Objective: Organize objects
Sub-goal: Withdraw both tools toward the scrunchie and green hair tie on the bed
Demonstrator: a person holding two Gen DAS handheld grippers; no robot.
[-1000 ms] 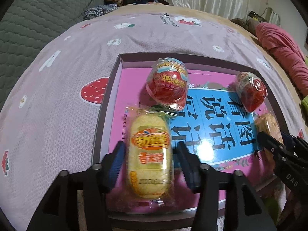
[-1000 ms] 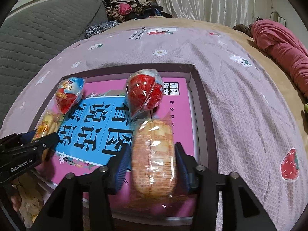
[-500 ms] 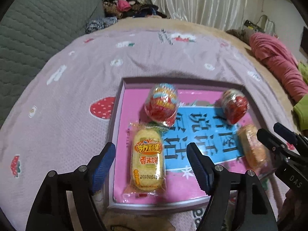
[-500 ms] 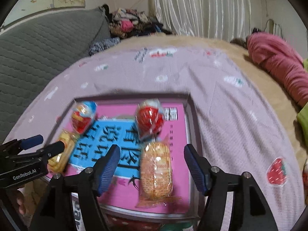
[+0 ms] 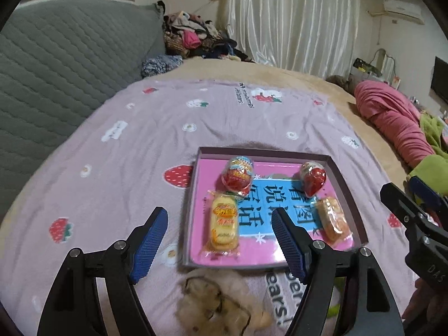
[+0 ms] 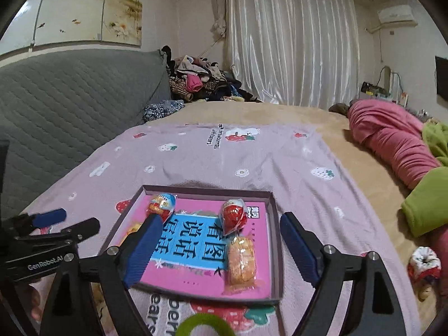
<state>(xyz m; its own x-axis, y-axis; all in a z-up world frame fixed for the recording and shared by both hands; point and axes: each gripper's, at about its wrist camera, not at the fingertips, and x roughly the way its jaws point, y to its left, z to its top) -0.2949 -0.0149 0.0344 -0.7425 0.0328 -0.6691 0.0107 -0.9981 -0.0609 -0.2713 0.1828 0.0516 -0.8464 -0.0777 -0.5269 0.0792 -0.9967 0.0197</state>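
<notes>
A shallow tray (image 5: 263, 151) with a pink and blue printed floor lies on a purple strawberry blanket (image 5: 134, 151). In it lie a yellow cracker packet (image 5: 224, 224), an orange cracker packet (image 5: 333, 221) and two red egg-shaped snacks (image 5: 238, 175) (image 5: 313, 177). My left gripper (image 5: 218, 213) hovers open above and in front of the yellow packet, holding nothing. My right gripper (image 6: 221, 219) hangs above the orange packet (image 6: 242, 260) with its jaws opening and nothing between them. Its left finger hides most of the yellow packet (image 6: 134, 228) in the right wrist view.
A grey quilted backrest (image 5: 56, 70) runs along the left, with a heap of clothes (image 5: 193, 39) behind. A pink bundle (image 5: 392, 120) and green cloth (image 6: 425, 201) lie on the right. A fluffy beige thing (image 5: 221, 302) sits in front of the tray.
Both grippers let go of their packets, opened wide, and rose and drew back from the tray. The yellow and orange packets stay lying in the tray.
</notes>
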